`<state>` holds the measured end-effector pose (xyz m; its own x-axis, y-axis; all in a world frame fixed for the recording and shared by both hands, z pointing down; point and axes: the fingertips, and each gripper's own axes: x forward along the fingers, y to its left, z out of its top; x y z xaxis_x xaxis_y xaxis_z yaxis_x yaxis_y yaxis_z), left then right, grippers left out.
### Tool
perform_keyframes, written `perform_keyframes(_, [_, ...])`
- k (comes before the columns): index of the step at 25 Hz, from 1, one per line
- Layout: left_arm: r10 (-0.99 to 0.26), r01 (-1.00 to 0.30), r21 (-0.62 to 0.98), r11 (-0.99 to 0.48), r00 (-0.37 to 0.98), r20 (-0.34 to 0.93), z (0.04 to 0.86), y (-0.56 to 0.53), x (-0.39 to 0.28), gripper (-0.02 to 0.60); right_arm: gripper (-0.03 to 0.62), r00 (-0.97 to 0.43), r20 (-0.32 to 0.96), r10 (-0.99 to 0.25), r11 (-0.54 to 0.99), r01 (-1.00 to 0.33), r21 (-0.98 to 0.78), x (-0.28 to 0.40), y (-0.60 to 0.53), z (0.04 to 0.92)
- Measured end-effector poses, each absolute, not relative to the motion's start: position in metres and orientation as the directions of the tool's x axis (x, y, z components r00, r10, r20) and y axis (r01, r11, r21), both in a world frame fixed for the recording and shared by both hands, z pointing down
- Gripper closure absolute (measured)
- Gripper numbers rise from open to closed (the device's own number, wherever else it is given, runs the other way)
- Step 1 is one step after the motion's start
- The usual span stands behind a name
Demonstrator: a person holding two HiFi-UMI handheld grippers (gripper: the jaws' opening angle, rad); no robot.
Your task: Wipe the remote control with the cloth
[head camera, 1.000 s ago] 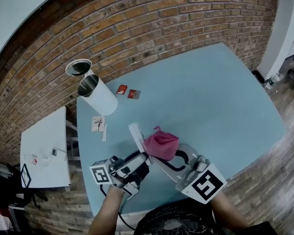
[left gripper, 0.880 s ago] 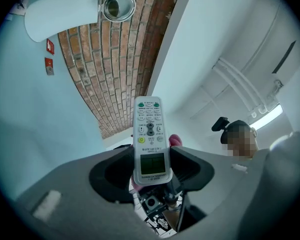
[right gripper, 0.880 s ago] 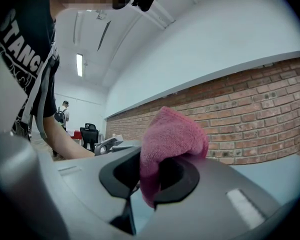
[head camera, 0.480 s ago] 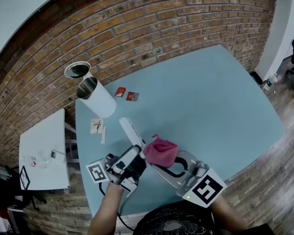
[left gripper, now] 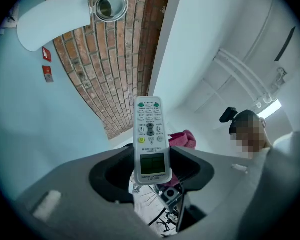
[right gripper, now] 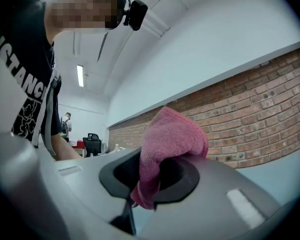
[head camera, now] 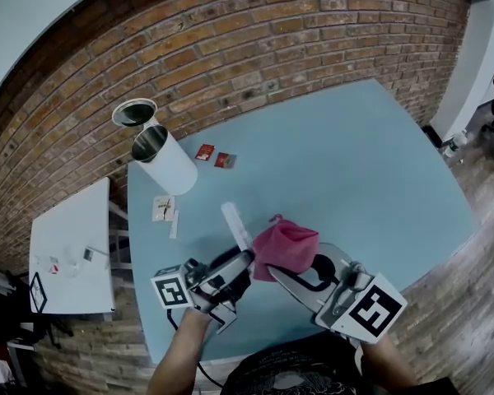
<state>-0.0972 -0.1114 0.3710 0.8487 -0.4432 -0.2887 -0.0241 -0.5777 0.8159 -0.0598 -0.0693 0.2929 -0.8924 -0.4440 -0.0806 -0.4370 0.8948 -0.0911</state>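
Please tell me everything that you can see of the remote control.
The remote control is a slim white plastic bar. Its face carries rows of small buttons, two green at the far end, one yellow, a grey pad in the middle, and a greenish screen near the held end. The left gripper clamps that screen end between its jaws, so it sticks out above the blue table. The pink cloth is right beside it; contact is unclear.

The slim white remote control [head camera: 235,223] is lifted in the air, its far end pointing to 11 o'clock. The bunched pink cloth [head camera: 286,247] is just beside it, at 4 o'clock.
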Motion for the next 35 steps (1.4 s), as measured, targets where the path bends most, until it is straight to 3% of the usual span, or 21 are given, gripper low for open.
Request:
perform_keyframes(5, [-0.397,-0.082,0.798,-0.597,0.894,-0.206,0.383,-0.1,-0.086,0.356,0.531,-0.896,-0.118,-0.428,0.904,-0.42,-0.084,-0.058,-0.071,0.273])
perform_keyframes(13, [-0.316,-0.106,0.768,-0.631,0.94,-0.13,0.392,-0.081,-0.069,0.356,0.531,-0.911,-0.075,-0.407,0.913,-0.403,-0.054,-0.072,-0.071,0.282])
perform_keyframes(35, [-0.179,-0.051,0.738,-0.673,0.979,-0.096,0.401,-0.055,-0.054,0.356,0.531,-0.889,-0.127,-0.44,0.898,-0.438,-0.045,-0.052,-0.116,0.263])
